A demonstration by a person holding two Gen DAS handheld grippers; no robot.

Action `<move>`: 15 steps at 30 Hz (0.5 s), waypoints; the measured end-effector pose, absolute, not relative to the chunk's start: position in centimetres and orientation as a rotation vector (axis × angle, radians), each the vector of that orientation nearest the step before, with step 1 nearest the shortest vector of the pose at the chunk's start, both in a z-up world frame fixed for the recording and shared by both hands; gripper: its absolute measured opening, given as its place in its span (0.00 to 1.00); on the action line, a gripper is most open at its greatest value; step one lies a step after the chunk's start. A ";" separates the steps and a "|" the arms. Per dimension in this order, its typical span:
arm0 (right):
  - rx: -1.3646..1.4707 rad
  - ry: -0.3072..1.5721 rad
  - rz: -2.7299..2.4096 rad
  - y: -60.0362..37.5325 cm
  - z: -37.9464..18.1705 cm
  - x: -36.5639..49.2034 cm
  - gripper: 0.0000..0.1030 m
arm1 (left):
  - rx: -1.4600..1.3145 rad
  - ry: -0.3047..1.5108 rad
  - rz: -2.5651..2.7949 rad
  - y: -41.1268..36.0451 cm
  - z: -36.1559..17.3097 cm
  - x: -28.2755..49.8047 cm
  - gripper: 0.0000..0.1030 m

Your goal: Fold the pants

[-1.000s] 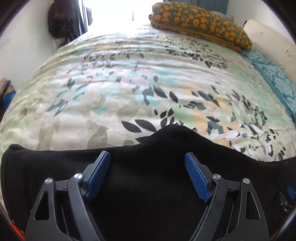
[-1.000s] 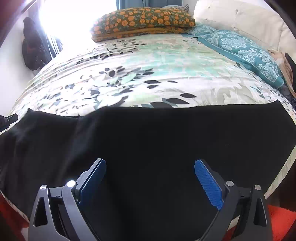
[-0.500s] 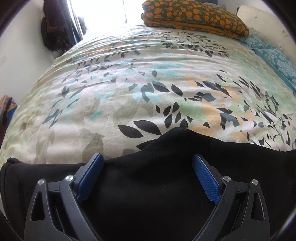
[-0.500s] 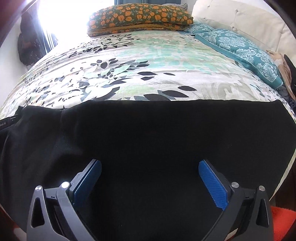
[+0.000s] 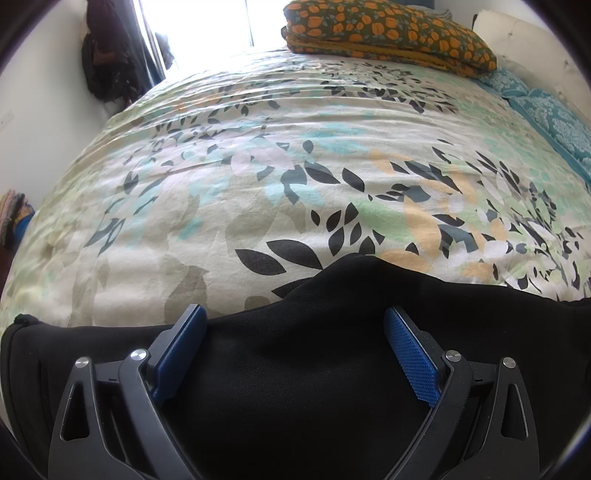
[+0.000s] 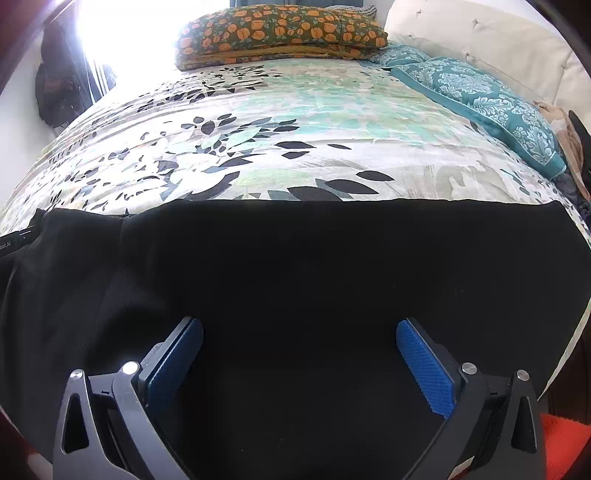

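Black pants point(image 5: 295, 369) lie spread flat along the near edge of the bed, with a raised hump at their far edge in the left wrist view. In the right wrist view the pants point(image 6: 314, 266) form a wide flat band with a straight far edge. My left gripper point(image 5: 295, 314) hangs open over the cloth, blue pads wide apart, nothing between them. My right gripper point(image 6: 299, 325) is open too, over the middle of the dark fabric, gripping nothing.
The bed's floral cover point(image 5: 277, 166) stretches away beyond the pants. A folded orange-flowered blanket point(image 6: 280, 33) lies at the far end, teal pillows point(image 6: 480, 99) at the right. Dark clothes hang by the bright window point(image 5: 110, 66). A red mat point(image 6: 565, 443) shows below the bed's right edge.
The left gripper's jaws have spread a little wider and its view has rolled slightly. The pants lie flatter in the right wrist view, their far edge straighter.
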State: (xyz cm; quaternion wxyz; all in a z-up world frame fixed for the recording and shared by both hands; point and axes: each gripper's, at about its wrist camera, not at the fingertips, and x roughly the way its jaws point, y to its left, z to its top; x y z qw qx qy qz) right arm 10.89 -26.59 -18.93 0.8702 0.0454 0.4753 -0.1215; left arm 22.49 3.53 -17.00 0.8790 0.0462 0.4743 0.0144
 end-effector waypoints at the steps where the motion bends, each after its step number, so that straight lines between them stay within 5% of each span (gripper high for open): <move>1: 0.095 0.994 -0.254 -26.6 -18.9 10.9 1.00 | 0.096 0.989 0.030 3.5 -17.0 22.5 0.95; 15: 0.101 1.004 -0.252 -26.7 -18.9 10.9 1.00 | 0.096 0.989 0.030 3.5 -17.0 22.5 0.95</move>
